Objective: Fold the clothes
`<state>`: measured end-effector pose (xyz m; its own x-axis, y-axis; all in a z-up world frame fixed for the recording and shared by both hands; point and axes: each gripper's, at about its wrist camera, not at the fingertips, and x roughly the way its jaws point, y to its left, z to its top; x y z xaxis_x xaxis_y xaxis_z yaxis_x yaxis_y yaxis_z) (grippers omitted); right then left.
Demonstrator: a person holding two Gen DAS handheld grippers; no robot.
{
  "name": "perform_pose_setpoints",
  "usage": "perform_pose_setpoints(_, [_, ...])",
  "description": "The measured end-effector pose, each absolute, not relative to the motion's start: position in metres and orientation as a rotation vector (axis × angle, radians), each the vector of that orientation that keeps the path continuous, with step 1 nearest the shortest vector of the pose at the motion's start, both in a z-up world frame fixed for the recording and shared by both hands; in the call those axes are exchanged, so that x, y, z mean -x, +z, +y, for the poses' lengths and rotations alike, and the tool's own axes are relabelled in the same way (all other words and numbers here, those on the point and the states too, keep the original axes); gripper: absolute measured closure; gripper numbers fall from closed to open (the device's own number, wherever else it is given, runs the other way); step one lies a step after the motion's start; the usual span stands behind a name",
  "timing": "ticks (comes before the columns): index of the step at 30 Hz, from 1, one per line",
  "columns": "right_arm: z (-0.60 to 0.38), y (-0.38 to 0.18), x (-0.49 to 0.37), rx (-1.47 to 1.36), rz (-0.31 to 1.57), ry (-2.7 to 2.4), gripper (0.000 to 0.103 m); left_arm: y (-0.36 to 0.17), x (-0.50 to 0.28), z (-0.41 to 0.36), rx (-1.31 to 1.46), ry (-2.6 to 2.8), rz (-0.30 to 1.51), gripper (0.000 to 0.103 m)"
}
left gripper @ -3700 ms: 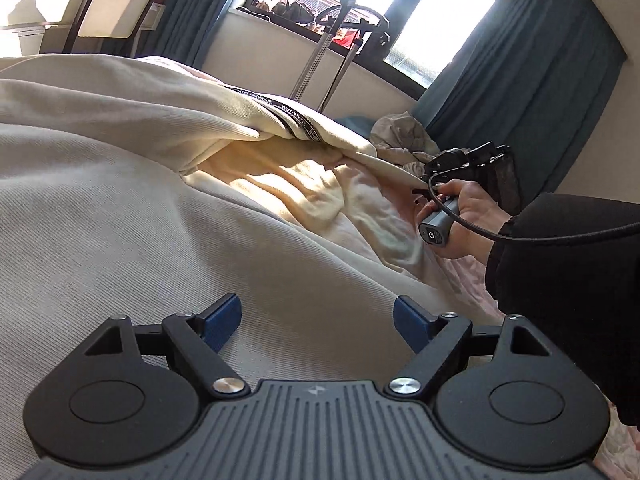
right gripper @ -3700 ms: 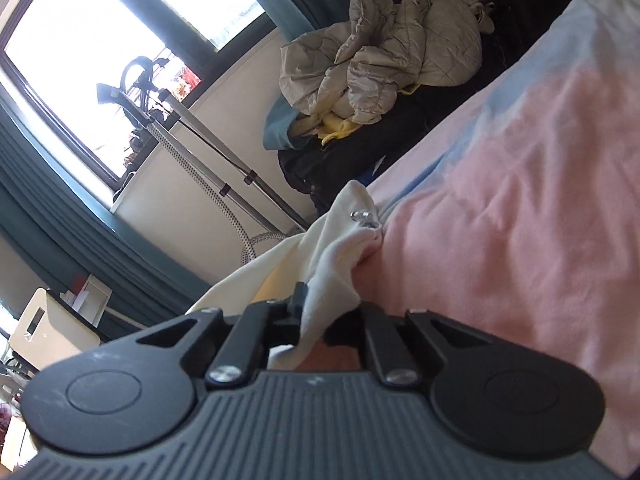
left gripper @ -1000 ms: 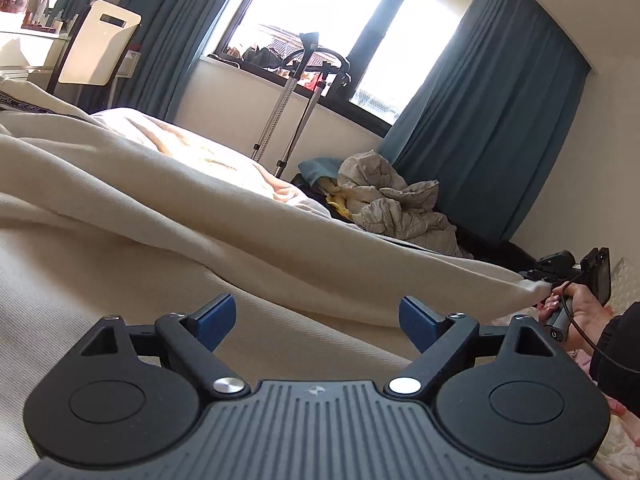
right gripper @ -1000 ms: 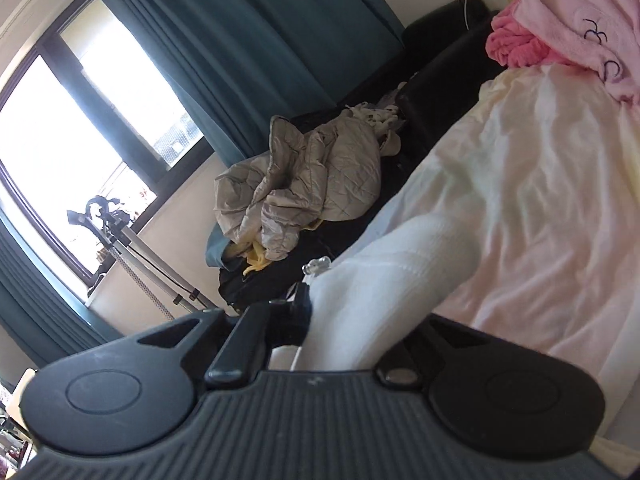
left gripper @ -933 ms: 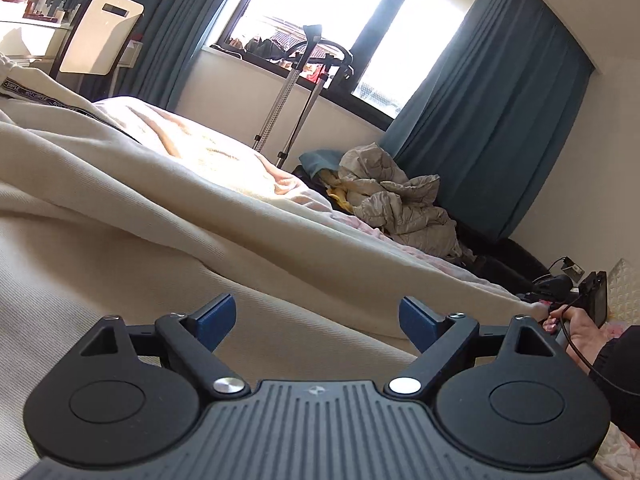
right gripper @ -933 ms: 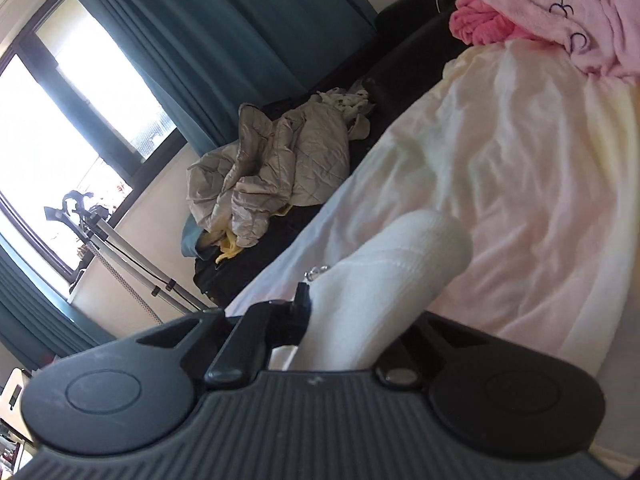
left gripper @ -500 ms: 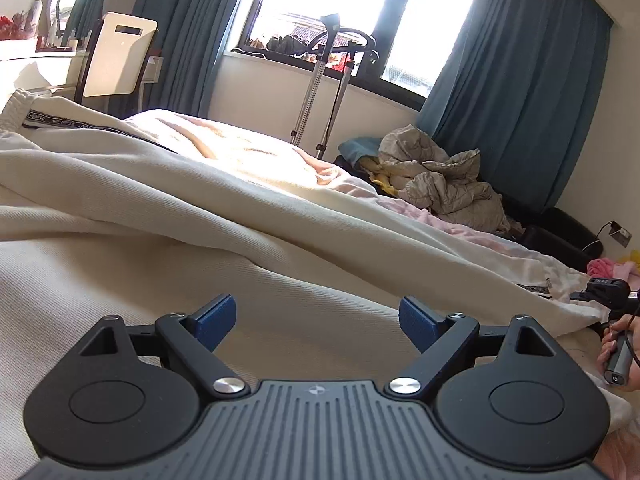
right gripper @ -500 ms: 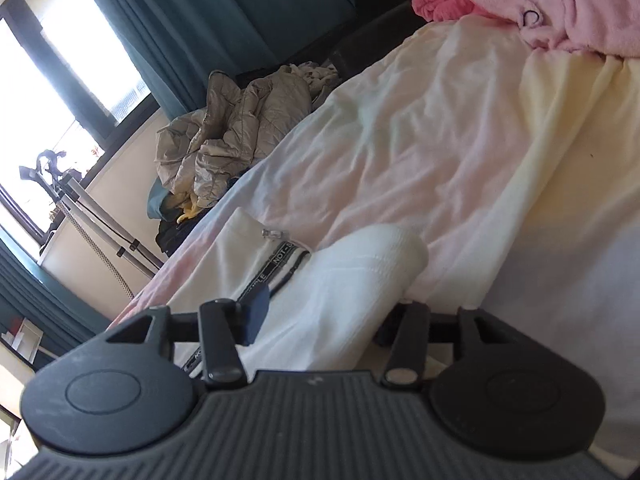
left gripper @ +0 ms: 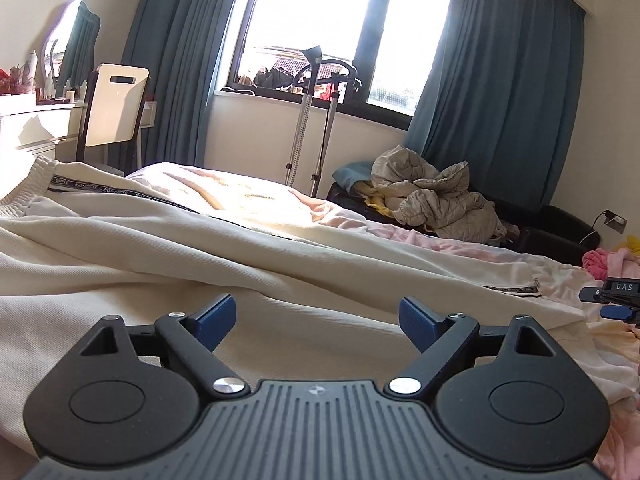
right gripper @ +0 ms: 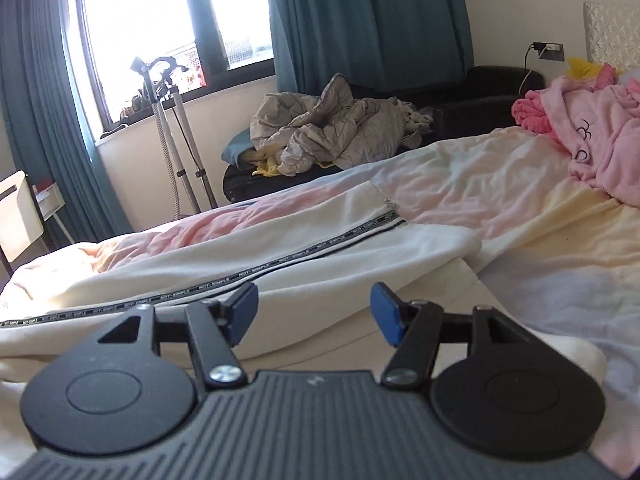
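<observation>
While standing wide with nothing between the pads, left gripper (left gripper: 316, 316) over cream trousers (left gripper: 280, 264) spread toward twelve o'clock on the bed (right gripper: 560, 280), right gripper (right gripper: 314, 306) just opened, cuff (right gripper: 452, 244) free at one o'clock, grey jacket (right gripper: 332, 132) beyond.

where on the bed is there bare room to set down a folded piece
Free: the pale sheet between the cream trousers' cuff and the pink robe, right of the right gripper. Crowded: the trousers cover the bed ahead of the left gripper.
</observation>
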<state>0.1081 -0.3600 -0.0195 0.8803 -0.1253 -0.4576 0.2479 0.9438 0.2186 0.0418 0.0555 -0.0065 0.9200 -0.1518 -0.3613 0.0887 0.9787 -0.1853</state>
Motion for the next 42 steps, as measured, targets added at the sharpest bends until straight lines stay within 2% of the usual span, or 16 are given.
perform_pose_setpoints(5, [-0.314, -0.007, -0.069, -0.199, 0.516, -0.046, 0.04, 0.003, -0.023, 0.048, 0.117, -0.106, 0.382, 0.012])
perform_pose_setpoints(14, [-0.291, 0.007, -0.039, -0.17, 0.463, 0.073, 0.039, 0.004, 0.011, 0.031, 0.051, -0.112, 0.394, 0.01])
perform_pose_setpoints(29, [-0.307, -0.001, -0.047, -0.237, 0.476, 0.057, 0.033, -0.016, -0.015, 0.031, 0.076, -0.033, 0.506, 0.007])
perform_pose_setpoints(34, [-0.324, -0.003, -0.049, -0.319, 0.486, 0.008, 0.032, -0.013, -0.019, 0.049, 0.177, -0.009, 0.53, 0.007])
perform_pose_setpoints(42, [-0.382, -0.018, -0.044, -0.628, 0.486, -0.155, 0.032, 0.002, -0.001, 0.119, 0.598, 0.099, 0.505, 0.007])
